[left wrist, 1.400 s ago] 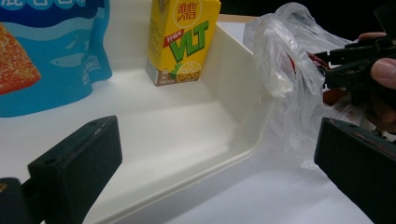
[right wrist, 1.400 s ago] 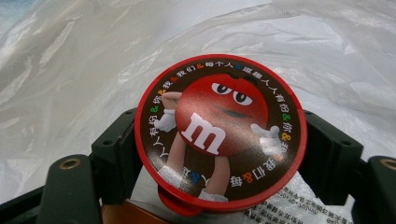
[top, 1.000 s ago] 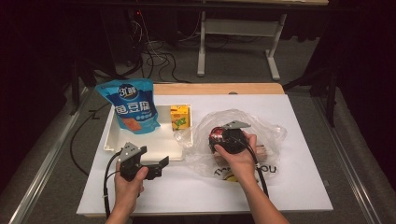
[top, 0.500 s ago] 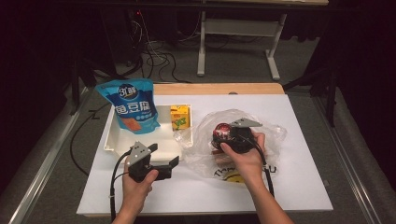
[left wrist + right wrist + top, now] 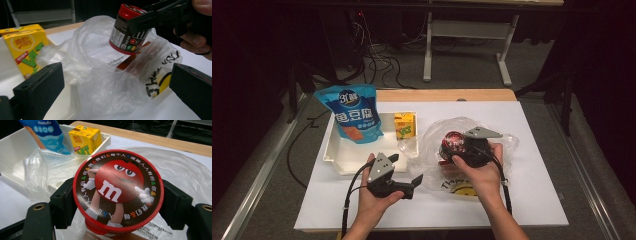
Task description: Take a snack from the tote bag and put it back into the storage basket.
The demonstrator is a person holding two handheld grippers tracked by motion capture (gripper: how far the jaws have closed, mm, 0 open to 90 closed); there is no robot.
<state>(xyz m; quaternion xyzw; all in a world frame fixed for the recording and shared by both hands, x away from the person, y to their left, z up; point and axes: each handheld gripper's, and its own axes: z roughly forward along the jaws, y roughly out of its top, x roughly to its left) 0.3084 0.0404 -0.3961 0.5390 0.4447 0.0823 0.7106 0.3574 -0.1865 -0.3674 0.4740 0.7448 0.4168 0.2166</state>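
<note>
The right gripper (image 5: 455, 150) is clamped on a round candy tub (image 5: 118, 191) with a red-rimmed lid — one black jaw presses each side of it in the right gripper view. The tub hangs tilted, lifted clear of the desk (image 5: 537, 125), over a crumpled clear plastic bag (image 5: 437, 137) that lies right of the middle of the white top. In the left gripper view the tub (image 5: 128, 30) sits above the bag's open folds, its lid leaning away.

The left gripper (image 5: 414, 182) is released: its jaws have just been opening and stand wide apart with nothing between them, aimed at the bag from near the desk's front edge.

A white tray (image 5: 343, 159) sits toward the left edge, holding a blue snack pouch (image 5: 349, 112) and a yellow drink carton (image 5: 405, 125) — the carton just beside the bag.
</note>
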